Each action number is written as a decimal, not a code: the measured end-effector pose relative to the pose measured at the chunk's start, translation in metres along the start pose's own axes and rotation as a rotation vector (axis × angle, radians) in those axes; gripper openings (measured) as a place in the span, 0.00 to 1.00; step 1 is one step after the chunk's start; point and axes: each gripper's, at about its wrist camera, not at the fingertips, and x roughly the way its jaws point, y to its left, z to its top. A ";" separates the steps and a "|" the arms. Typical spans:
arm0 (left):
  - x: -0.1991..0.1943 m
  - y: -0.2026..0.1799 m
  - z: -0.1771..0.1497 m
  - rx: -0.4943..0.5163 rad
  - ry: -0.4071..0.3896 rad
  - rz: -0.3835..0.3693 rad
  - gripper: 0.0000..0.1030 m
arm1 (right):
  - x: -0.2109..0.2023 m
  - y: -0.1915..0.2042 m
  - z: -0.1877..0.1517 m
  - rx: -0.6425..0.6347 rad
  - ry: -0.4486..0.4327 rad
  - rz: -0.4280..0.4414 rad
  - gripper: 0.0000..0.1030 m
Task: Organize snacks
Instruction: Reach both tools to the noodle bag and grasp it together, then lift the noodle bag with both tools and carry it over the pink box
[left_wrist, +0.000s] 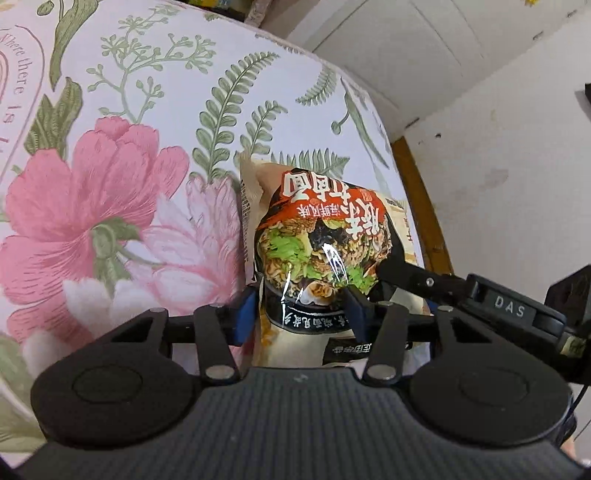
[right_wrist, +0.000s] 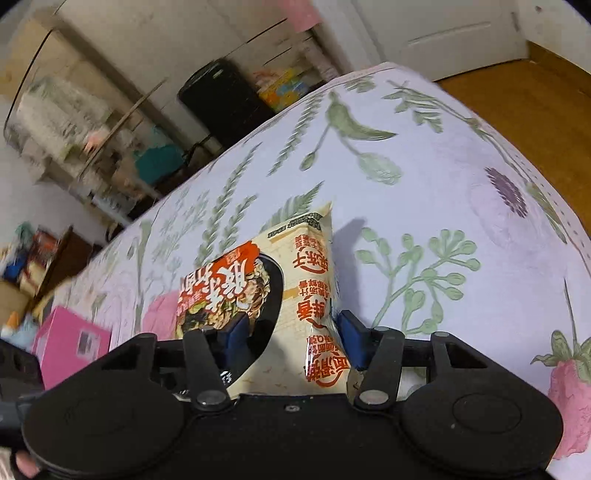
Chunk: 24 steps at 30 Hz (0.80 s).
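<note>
The noodle packet (left_wrist: 317, 243) lies on the counter (left_wrist: 147, 110), which is covered by a cloth printed with pink blooms and green ferns, and both tongs have hold of it at once. In the left wrist view it sits near the counter's edge, its printed bowl of noodles facing the camera, with wooden floor (left_wrist: 421, 206) just beyond.

The left tongs (left_wrist: 301, 312) stand partly closed, their blue pads (left_wrist: 245, 314) pressed against either side of the packet's lower half, so the wrapper bulges between them. The right tongs (right_wrist: 293, 338) are likewise partly closed and clamped on it, one pad over the dark bowl print, the other at the cream side panel with the red lettering.

Only the left view shows the other tool: a black finger of the right tongs reaches in from the right and touches the packet's edge (its body bears a small label). Only the right view shows a pink box (right_wrist: 70, 343) at the left near the counter's edge, a black bin (right_wrist: 225, 103) standing beyond the counter, and blurred shelving against the wall.
</note>
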 end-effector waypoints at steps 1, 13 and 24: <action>-0.003 0.000 0.000 0.005 0.021 0.009 0.48 | 0.000 0.004 0.000 -0.022 0.034 -0.001 0.57; -0.070 -0.011 -0.008 0.122 0.055 0.032 0.48 | -0.026 0.052 -0.022 -0.044 0.171 0.004 0.64; -0.139 -0.014 -0.029 0.249 0.093 0.108 0.49 | -0.059 0.110 -0.063 -0.101 0.159 0.013 0.64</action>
